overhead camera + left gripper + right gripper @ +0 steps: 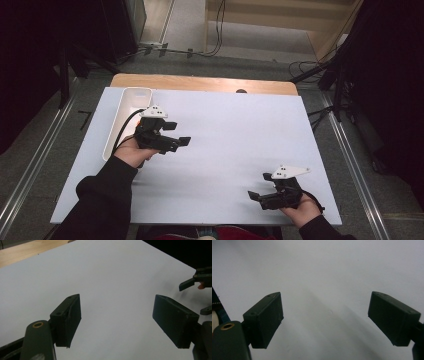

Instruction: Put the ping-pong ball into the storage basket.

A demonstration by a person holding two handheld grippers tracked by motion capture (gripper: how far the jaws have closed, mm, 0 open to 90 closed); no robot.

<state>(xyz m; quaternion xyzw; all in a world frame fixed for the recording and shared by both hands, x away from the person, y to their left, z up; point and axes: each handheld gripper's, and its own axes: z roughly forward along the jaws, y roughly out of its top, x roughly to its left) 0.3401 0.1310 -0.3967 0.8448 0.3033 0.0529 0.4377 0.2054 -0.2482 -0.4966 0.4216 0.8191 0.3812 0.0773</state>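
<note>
Both black sleeves are cut off by the lower edge in the high view. Just right of the white tray (125,120), the left gripper (176,134) hangs with jaws apart, holding nothing. Far right of the tray, the right gripper (259,187) is open and empty too. No writing is readable on the white sheet (225,135).

A white-topped wooden table (210,82) stands on grey floor (42,165), with dark curtains (30,60) at both sides.
</note>
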